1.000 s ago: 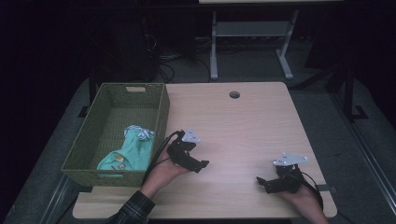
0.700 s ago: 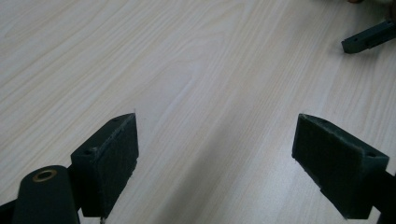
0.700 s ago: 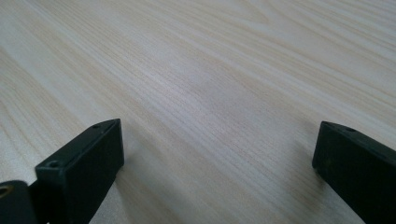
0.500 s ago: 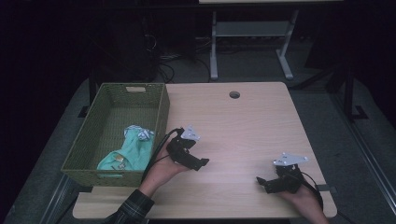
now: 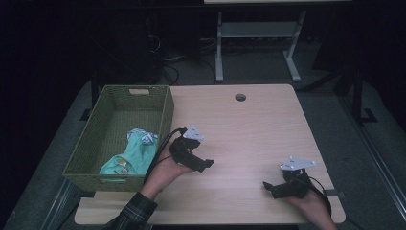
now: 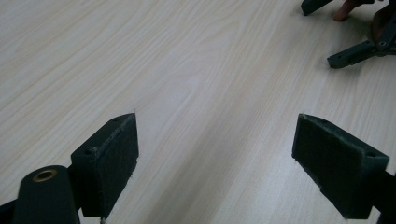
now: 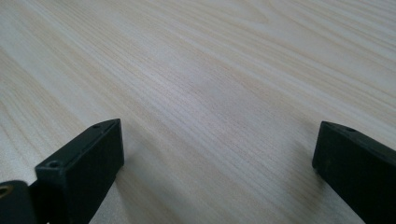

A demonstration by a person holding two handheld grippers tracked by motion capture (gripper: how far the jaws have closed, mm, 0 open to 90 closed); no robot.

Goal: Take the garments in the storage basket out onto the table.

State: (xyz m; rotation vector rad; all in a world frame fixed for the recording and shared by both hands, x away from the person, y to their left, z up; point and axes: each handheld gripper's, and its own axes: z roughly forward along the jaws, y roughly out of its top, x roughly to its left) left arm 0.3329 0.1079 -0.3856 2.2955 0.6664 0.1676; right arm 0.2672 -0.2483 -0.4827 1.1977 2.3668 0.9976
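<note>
Both grippers rest empty beside the green wicker basket [image 5: 163, 112].
Left gripper [image 5: 203, 164] just right of the basket, right gripper [image 5: 269, 187] well apart; both jaws spread over bare surface [image 5: 249, 134].

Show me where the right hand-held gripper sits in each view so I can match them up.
High view: right hand-held gripper at lower right, low over the wooden table.
Left gripper view: its black jaws, spread, at the top right corner.
Right gripper view: its own jaws rise from the bottom corners, wide apart.
Shared landmark: the table's pale wood grain.
</note>
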